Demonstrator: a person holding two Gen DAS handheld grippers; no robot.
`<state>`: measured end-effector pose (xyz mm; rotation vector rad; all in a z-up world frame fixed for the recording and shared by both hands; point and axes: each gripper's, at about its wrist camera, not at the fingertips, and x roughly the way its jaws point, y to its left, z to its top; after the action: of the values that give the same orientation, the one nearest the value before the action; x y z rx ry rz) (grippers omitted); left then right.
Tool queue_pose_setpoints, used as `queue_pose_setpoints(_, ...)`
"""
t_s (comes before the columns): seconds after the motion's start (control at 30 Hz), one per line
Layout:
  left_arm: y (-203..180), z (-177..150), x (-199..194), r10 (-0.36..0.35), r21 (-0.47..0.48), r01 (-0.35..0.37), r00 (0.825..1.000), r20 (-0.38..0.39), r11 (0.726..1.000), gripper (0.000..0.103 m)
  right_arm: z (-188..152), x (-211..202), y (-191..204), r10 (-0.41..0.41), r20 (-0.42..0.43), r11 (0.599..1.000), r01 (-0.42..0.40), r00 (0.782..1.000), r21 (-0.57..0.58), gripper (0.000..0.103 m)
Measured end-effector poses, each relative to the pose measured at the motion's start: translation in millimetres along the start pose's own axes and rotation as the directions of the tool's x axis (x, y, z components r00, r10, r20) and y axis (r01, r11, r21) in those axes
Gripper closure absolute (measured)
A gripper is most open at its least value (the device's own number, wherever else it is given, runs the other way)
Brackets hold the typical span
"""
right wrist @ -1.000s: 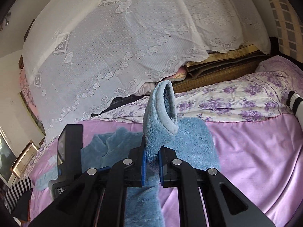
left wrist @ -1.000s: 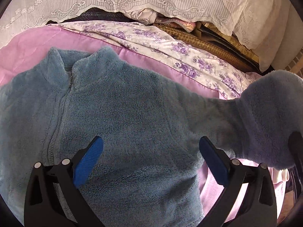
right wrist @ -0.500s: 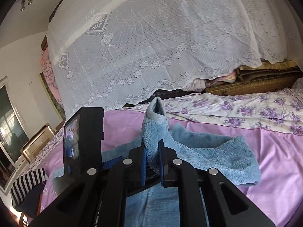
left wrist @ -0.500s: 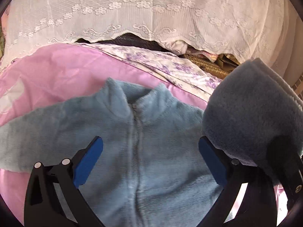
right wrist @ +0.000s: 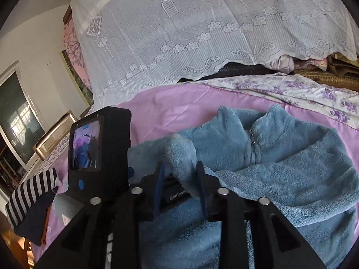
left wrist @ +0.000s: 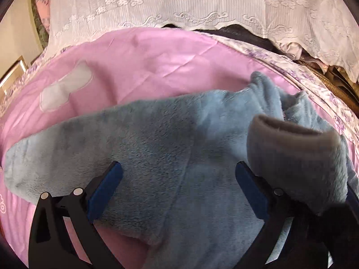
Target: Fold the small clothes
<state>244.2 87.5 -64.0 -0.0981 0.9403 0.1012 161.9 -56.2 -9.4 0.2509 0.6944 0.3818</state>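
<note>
On the far left of the right wrist view, a striped garment (right wrist: 29, 192) is seen at the edge of the bed, with a window (right wrist: 15, 116) on the wall behind it; neither is shown in the left wrist view. A white patch (left wrist: 65, 87) on the pink bedspread (left wrist: 143, 67) is shown clearly only in the left wrist view. The blue fleece jacket (right wrist: 280, 161) is laid flat on the bedspread, collar toward the lace cover (right wrist: 202, 29) at the back. Its left sleeve (left wrist: 78, 148) is seen stretched out across the pink cloth only in the left wrist view, while the zip and standing collar are shown clearly only in the right wrist view.

The left tongs (left wrist: 177, 186) are held wide apart above the jacket's body, with nothing gripped between them. In the right wrist view, the right tongs (right wrist: 180, 183) are seen opening, with the cuff (right wrist: 181, 154) of the other sleeve still standing between the blue pads, the sleeve folded across the jacket's front. That cuff (left wrist: 291, 141) is seen from its open end at the right of the left wrist view. At the far right, a flowered sheet (right wrist: 303, 92) is laid along the bedspread's edge.
</note>
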Motion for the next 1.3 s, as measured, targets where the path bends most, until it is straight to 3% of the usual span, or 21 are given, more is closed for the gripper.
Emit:
queue_pose_setpoints(0.1, 20, 2, -5, -0.072, -0.086, 0.072, 0.997, 0.006, 0.994, 0.004, 0, -21, -4, 0.050, 0.018, 0.999, -0.050, 0.999, -0.011, 0.057)
queue_pose_setpoints(0.2, 31, 2, -26, -0.044, -0.108, 0.050, 0.997, 0.057, 0.993, 0.004, 5, -46, -18, 0.045, 0.041, 0.998, -0.043, 0.998, -0.038, 0.056)
queue_pose_setpoints(0.3, 39, 2, -52, -0.053, -0.139, 0.069, 0.992, 0.115, 0.988, 0.004, 6, -66, -42, -0.031, 0.054, 0.998, 0.033, 0.998, -0.051, 0.057)
queue_pose_setpoints(0.4, 36, 0, -79, -0.146, -0.137, 0.169, 0.976, 0.161, 0.976, 0.005, 7, -77, -77, -0.126, 0.054, 0.992, 0.127, 0.991, -0.023, 0.057)
queue_pose_setpoints(0.5, 10, -6, -84, -0.273, -0.069, 0.283, 0.954, 0.122, 0.957, 0.004, 7, -80, -118, -0.167, 0.013, 0.984, 0.166, 0.986, 0.066, 0.057)
queue_pose_setpoints(0.57, -16, -14, -70, -0.302, -0.003, 0.303, 0.952, 0.046, 0.953, 0.004, 3, -75, -145, -0.175, -0.023, 0.976, 0.177, 0.984, 0.128, 0.057)
queue_pose_setpoints(0.67, -49, -33, -34, -0.240, 0.082, 0.246, 0.968, -0.069, 0.966, 0.004, -7, -59, -181, -0.184, -0.100, 0.956, 0.202, 0.978, 0.214, 0.058)
queue_pose_setpoints(0.73, -57, -43, -10, -0.144, 0.117, 0.157, 0.983, -0.111, 0.981, 0.004, -15, -47, -204, -0.171, -0.146, 0.938, 0.206, 0.974, 0.277, 0.060)
queue_pose_setpoints(0.77, -56, -47, -2, -0.143, 0.117, 0.157, 0.982, -0.120, 0.981, 0.004, -20, -42, -211, -0.147, -0.162, 0.935, 0.190, 0.976, 0.299, 0.062)
queue_pose_setpoints(0.83, -53, -46, -4, -0.154, 0.106, 0.165, 0.982, -0.105, 0.980, 0.004, -23, -41, -219, -0.132, -0.160, 0.931, 0.178, 0.978, 0.320, 0.070)
queue_pose_setpoints(0.9, -50, -46, -15, -0.159, 0.098, 0.167, 0.984, -0.076, 0.981, 0.004, -23, -45, -216, -0.141, -0.154, 0.926, 0.185, 0.978, 0.330, 0.070)
queue_pose_setpoints(1.1, -34, -48, -41, -0.130, 0.096, 0.131, 0.991, -0.015, 0.987, 0.004, -3, -61, -182, -0.178, -0.065, 0.953, 0.188, 0.982, 0.238, 0.058)
queue_pose_setpoints(1.2, -32, -56, -27, -0.102, 0.113, 0.108, 0.993, -0.052, 0.988, 0.004, 6, -45, -183, -0.166, -0.075, 0.952, 0.180, 0.983, 0.247, 0.058)
queue_pose_setpoints(1.3, -36, -63, -27, -0.071, 0.153, 0.075, 0.997, -0.032, 0.985, 0.004, 5, -19, -202, -0.150, -0.146, 0.945, 0.185, 0.978, 0.269, 0.058)
